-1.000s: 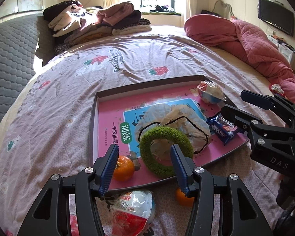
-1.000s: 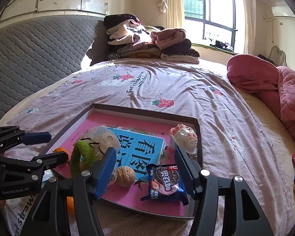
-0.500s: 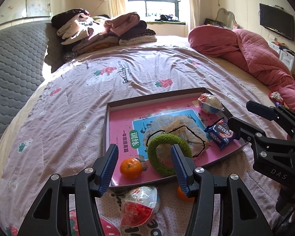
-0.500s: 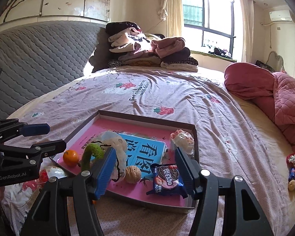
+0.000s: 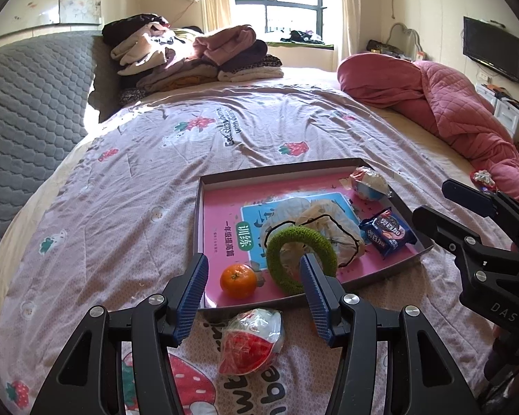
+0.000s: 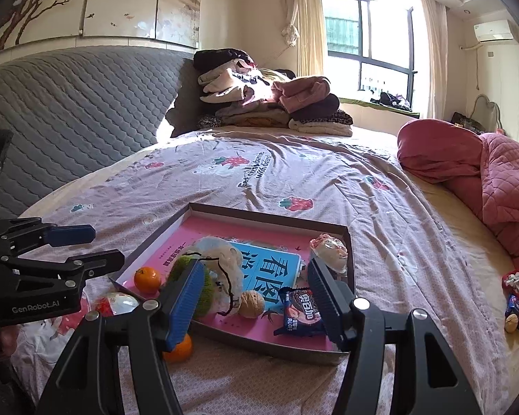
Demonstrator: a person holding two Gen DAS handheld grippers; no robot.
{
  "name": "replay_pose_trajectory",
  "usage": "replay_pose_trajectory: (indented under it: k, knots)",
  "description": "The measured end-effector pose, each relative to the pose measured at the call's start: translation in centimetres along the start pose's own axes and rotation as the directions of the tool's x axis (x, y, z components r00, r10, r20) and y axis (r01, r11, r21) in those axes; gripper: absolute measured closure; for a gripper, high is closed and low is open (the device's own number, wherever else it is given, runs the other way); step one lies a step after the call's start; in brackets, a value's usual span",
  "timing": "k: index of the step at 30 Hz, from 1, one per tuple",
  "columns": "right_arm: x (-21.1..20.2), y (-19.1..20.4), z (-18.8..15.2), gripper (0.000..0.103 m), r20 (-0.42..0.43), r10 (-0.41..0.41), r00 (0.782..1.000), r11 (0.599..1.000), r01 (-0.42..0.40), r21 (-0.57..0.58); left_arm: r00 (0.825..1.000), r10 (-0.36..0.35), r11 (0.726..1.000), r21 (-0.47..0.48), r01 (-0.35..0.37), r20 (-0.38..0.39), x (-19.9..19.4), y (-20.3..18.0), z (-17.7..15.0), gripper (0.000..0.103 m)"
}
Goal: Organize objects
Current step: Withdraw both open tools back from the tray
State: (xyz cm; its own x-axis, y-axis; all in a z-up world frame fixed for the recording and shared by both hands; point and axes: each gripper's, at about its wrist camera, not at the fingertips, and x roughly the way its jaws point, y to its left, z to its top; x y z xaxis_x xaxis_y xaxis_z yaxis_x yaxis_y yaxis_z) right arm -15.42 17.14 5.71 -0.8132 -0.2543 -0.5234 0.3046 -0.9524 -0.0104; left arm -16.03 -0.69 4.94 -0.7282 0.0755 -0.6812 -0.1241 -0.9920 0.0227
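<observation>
A shallow box (image 5: 276, 170) with a pink floor lies on the bed. Inside it are an orange (image 5: 238, 280), a green ring (image 5: 294, 233), a white mask (image 5: 328, 218), a blue cookie pack (image 5: 387, 231), a wrapped snack (image 5: 368, 183) and a walnut (image 6: 251, 302). On the sheet in front of the box sit a red-and-white wrapped snack (image 5: 251, 340) and a second orange (image 6: 180, 349). My left gripper (image 5: 252, 261) hovers open above the box's near edge. My right gripper (image 6: 256, 264) hangs open over the near right side, holding nothing.
Folded clothes (image 5: 190, 55) are piled at the head of the bed, beside a grey quilted headboard (image 5: 27, 110). A pink quilt (image 5: 432, 103) is bunched on the right. A few small wrapped items (image 6: 515, 297) lie at the bed's right edge.
Both grippers have drawn back and risen from the box, which now looks smaller and farther away. More of the sheet in front shows. Both stay open.
</observation>
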Motion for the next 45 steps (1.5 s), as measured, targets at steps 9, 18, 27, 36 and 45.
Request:
replay_pose_trajectory:
  k: [9, 18, 27, 36, 45]
  knots:
    - [-1.6, 0.6, -0.1, 0.041, 0.018, 0.011, 1.000, 1.000, -0.011, 0.001, 1.000, 0.008, 1.000, -0.012, -0.008, 0.006, -1.1, 0.6, -0.5, 0.046]
    - [-2.5, 1.7, -0.7, 0.041, 0.012, 0.032, 0.999, 0.999, -0.032, -0.011, 1.000, 0.015, 1.000, -0.024, -0.015, -0.008, -1.9, 1.3, -1.9, 0.046]
    - [-2.2, 3.3, -2.0, 0.041, -0.028, 0.051, 0.998, 0.998, -0.052, -0.031, 0.998, 0.025, 0.999, -0.027, -0.027, -0.059, -1.3, 2.1, -4.2, 0.046]
    - [-1.1, 4.7, -3.5, 0.041, -0.085, 0.068, 0.994, 0.996, -0.073, -0.050, 0.994, 0.019, 1.000, -0.017, -0.021, -0.106, -0.5, 2.0, -5.8, 0.046]
    - [0.4, 5.4, -4.6, 0.041, -0.135, 0.088, 0.987, 0.994, -0.097, -0.056, 0.989, 0.005, 1.000, 0.021, -0.001, -0.149, 0.7, 1.0, -7.0, 0.046]
